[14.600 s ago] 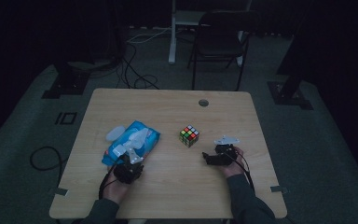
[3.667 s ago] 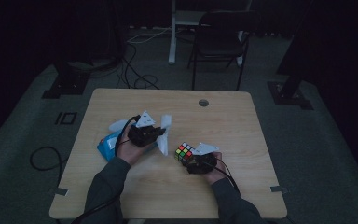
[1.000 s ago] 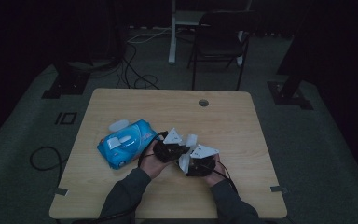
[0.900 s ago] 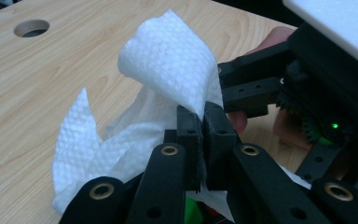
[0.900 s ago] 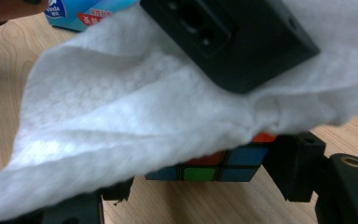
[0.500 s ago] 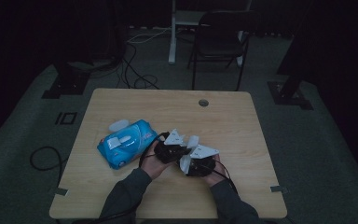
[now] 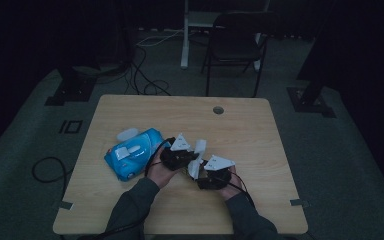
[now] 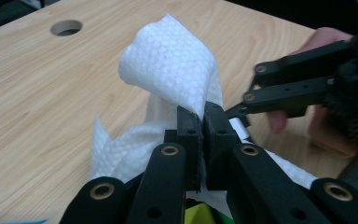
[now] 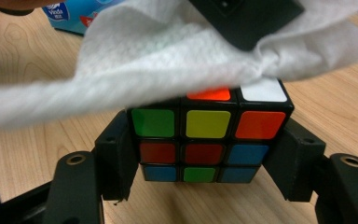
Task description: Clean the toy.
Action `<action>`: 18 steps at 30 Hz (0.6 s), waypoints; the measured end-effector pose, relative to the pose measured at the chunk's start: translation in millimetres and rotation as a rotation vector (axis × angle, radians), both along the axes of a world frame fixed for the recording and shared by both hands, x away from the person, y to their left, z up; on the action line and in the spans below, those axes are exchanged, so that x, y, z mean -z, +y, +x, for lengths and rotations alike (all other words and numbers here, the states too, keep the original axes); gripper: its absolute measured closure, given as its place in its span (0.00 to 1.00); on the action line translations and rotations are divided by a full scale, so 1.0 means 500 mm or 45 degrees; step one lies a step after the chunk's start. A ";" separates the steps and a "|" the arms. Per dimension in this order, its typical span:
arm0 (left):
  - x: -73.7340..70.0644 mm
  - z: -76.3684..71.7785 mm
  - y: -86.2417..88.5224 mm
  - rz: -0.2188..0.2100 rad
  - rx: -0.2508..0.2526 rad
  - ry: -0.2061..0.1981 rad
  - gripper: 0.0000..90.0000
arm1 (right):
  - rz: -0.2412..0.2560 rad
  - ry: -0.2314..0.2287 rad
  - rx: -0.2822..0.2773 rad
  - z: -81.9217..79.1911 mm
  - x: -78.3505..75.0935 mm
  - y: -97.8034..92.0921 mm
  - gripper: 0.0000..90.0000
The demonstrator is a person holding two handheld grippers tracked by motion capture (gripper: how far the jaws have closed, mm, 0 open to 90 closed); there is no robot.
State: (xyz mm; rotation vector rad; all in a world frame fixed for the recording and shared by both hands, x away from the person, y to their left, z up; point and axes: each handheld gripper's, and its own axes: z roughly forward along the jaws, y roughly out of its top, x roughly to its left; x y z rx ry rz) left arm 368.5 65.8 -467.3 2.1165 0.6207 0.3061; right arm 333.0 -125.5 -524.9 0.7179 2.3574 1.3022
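Right gripper [image 9: 205, 154] has its jaws clamped on both sides of the multicoloured plastic puzzle cube [image 9: 208, 135], holding it just above the light wooden tabletop [image 7: 260, 130]. The left gripper [image 8: 199, 140] has its jaws pressed together on a white textured wet wipe [image 8: 172, 65], which drapes over the top of the cube. Off to the left of both hands sits the blue soft pack of wipes [image 7: 130, 157], apart from the cube.
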 end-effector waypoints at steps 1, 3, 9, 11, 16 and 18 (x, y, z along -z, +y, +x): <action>0.000 0.002 0.003 0.003 -0.006 0.000 0.98 | -0.002 -0.002 -0.001 0.000 0.000 0.000 0.38; 0.001 0.007 0.010 0.002 -0.025 -0.001 0.98 | -0.001 -0.004 -0.003 0.000 0.000 0.000 0.38; 0.002 0.015 0.029 -0.004 -0.077 -0.002 0.98 | 0.006 -0.007 0.000 -0.001 -0.002 -0.001 0.38; 0.003 0.016 0.034 -0.003 -0.086 0.000 0.98 | 0.006 -0.009 0.001 -0.001 -0.003 -0.003 0.38; 0.007 0.011 0.038 -0.001 -0.088 0.011 0.98 | 0.006 -0.006 0.009 0.000 -0.002 -0.004 0.38; 0.007 0.007 0.038 -0.007 -0.087 0.015 0.98 | 0.003 -0.006 0.010 0.000 -0.001 -0.003 0.38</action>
